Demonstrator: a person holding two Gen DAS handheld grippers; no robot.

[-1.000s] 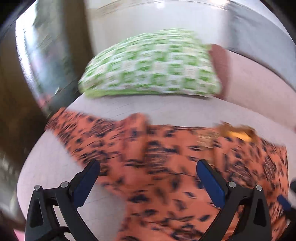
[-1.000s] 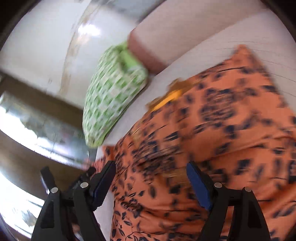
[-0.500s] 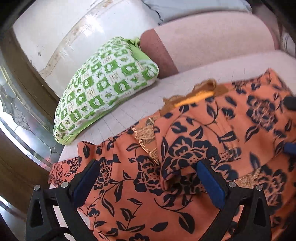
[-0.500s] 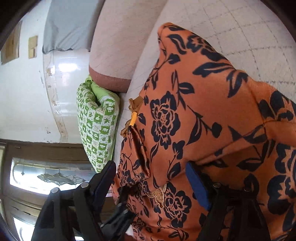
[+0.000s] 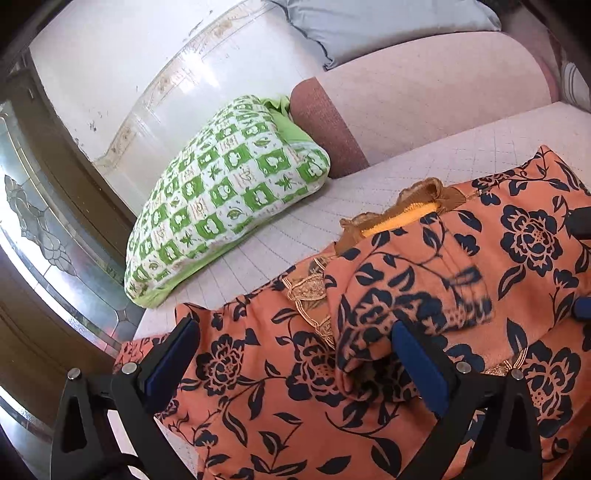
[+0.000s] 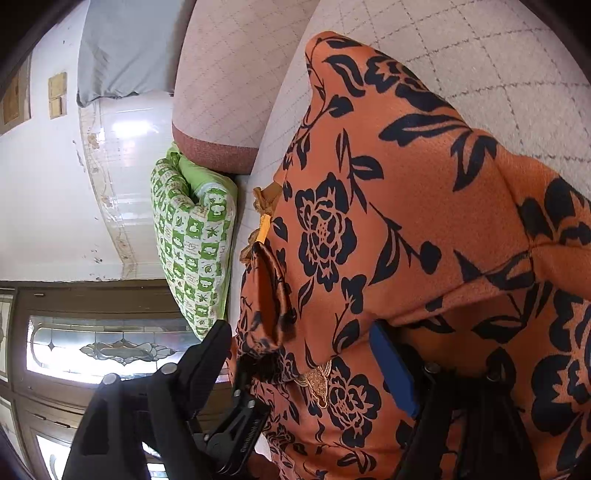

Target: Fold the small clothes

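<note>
An orange garment (image 5: 369, 387) with a dark blue flower print lies rumpled on the pale quilted sofa seat (image 5: 295, 221); its gold-trimmed neckline (image 5: 402, 214) faces the backrest. My left gripper (image 5: 295, 354) stands open low over the garment, a loose fold lying against its right finger without being pinched. In the right wrist view the same garment (image 6: 388, 221) fills the frame. My right gripper (image 6: 301, 358) is open too, with bunched cloth between its fingers and a fold draped over the right finger (image 6: 391, 369).
A green-and-white checked pillow (image 5: 221, 206) leans at the sofa's end beside the backrest (image 5: 424, 99). A grey cushion (image 5: 369, 26) sits on top of the backrest. Past the sofa's end are a white wall and a wooden door with patterned glass (image 6: 103, 343).
Both views have rolled and steadied from a blur. Both grippers have come down closer onto the orange garment, which now fills more of each view; over the last half second they hardly move.
</note>
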